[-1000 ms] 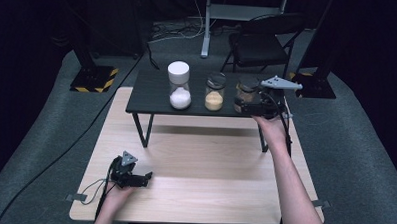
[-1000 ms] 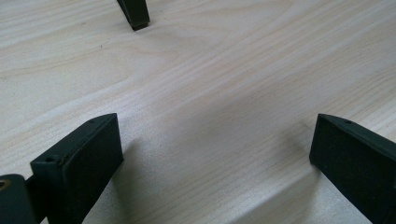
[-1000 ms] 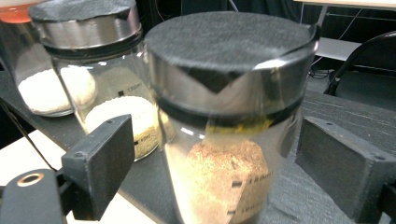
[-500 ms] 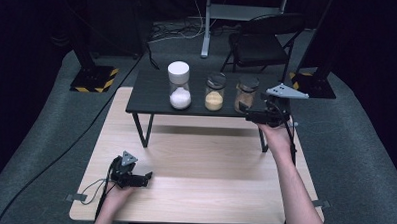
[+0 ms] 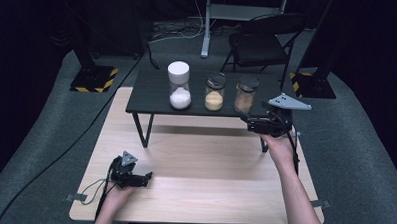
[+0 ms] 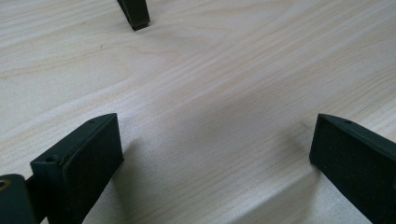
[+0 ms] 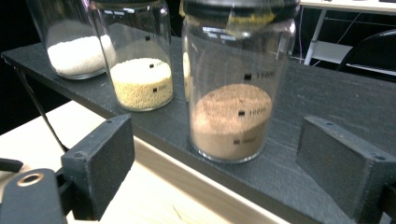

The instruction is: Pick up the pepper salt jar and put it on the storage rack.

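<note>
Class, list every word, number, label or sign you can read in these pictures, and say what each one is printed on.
Jar of brown grains: small black squares with pale numbers beside them, seemingly volume marks; too blurred to read.
Jar of yellow grains: the same kind of marks; too blurred to read.
Jar of white grains: no text visible.
Black-and-yellow hazard stripes on a floor stand base: a sign only, no words.
No other text is readable.

On the jar of brown grains we make out small printed level marks running up the glass: the top one seems to read "150" and the middle one "100", each beside a black square, while the lowest is too blurred for us to read. Left of it, the jar of yellow grains carries similar marks, which we cannot read.
</note>
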A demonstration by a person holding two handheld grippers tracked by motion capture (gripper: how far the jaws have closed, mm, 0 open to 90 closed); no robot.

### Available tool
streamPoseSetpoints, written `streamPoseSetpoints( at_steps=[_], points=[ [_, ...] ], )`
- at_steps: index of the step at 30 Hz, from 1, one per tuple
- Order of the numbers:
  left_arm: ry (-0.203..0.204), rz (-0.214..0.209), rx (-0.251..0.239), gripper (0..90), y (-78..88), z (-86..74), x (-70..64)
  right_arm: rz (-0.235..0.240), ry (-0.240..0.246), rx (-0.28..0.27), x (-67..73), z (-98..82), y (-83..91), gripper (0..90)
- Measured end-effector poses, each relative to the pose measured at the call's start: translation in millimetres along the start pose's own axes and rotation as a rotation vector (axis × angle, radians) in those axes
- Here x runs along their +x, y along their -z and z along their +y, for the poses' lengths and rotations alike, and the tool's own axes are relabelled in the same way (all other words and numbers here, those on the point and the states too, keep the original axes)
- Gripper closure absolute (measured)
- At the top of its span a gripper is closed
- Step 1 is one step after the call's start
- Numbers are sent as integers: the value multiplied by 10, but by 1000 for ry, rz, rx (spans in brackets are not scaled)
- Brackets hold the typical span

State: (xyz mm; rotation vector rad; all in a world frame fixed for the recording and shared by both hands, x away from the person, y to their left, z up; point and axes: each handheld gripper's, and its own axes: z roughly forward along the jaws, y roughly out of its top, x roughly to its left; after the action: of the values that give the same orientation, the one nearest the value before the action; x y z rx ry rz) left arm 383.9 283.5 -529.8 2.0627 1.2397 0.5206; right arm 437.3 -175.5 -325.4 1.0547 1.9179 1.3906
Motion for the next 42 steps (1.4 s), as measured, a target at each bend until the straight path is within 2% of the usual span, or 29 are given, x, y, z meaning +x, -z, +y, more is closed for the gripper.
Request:
streamPoseSetpoints(
  at_steps=[8,16,23,28,42],
  points=[
    [0,0,0,22,0,0,0,4,3,-1,16,-143,95,105],
    [2,2,0,22,1,-1,-3,9,-24,-14,-4,-321,183,106],
    [2,1,0,22,1,-1,-3,12,-21,-26,27,-428,279,103],
    [2,2,0,22,0,0,-3,6,-16,-20,62,-555,308,104],
    [2,1,0,22,1,0,-3,-1,-44,21,93,-982,278,102]
  ],
)
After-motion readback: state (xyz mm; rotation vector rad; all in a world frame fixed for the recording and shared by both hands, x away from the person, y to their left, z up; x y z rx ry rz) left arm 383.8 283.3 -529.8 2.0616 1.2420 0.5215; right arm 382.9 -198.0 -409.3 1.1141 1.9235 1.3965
